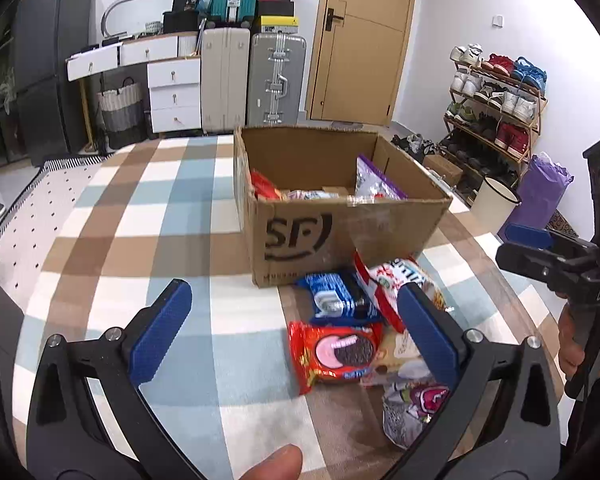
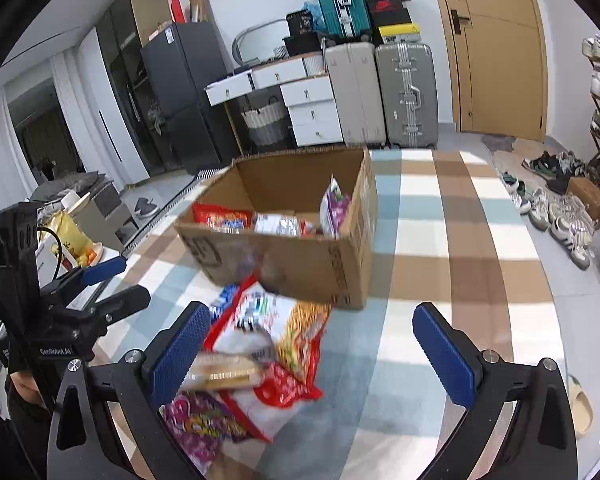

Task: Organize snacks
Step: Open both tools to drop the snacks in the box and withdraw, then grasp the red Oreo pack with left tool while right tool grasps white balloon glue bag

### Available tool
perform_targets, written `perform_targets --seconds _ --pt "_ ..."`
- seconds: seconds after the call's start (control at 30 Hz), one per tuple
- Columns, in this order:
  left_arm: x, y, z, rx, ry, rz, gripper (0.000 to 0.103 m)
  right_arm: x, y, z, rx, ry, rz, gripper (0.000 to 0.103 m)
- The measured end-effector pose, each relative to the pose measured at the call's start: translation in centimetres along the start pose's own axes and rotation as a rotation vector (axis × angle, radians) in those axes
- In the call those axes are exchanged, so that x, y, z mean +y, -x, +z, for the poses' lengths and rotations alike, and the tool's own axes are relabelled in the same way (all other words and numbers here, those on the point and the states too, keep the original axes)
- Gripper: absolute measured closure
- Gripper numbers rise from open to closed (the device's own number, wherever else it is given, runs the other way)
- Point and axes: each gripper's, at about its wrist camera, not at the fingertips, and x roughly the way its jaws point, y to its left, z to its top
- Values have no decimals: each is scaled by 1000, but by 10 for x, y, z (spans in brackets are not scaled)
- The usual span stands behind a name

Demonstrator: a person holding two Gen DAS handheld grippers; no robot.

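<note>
Checked tablecloth in blue, brown and white covers the table where the snacks lie. Just in front of the cardboard box, touching its near wall, sits a loose pile: a blue Oreo pack at the box's foot, a red Oreo pack right below it at 6 o'clock, a large red-and-white snack bag at 3 o'clock of the blue pack, leaning against the box, and a silvery purple packet at 5 o'clock of the red pack. In the right wrist view a pale biscuit pack lies on top of the big bag.

Inside the box are a red packet against the left wall, a silvery packet in the middle, and a purple-edged bag standing upright toward the right.

Left gripper hangs above the pile with its blue pads spread wide, gripping nothing; its right pad overlaps the big bag in view. Right gripper is likewise spread wide and empty, hovering over the same pile, its left pad beside the biscuit pack.

Beyond the table at 12 o'clock stand suitcases, white drawers and a wooden door; a shoe rack is at 2 o'clock, a dark fridge at 10 o'clock.
</note>
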Motion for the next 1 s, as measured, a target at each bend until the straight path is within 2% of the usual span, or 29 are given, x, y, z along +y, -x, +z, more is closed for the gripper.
perform_targets --seconds 0.33,0.53,0.7,1.0 --pt "-2 -14 -14 65 -12 -8 1 -1 -1 -20 33 4 9 0" --pt "1 -22 -19 80 -26 8 1 -3 -18 -27 105 25 6 0" --pt "10 -41 -27 131 -4 25 1 -3 -37 -37 180 56 -10 0" --pt "14 -62 -36 201 -11 14 1 4 -54 -47 235 76 8 0"
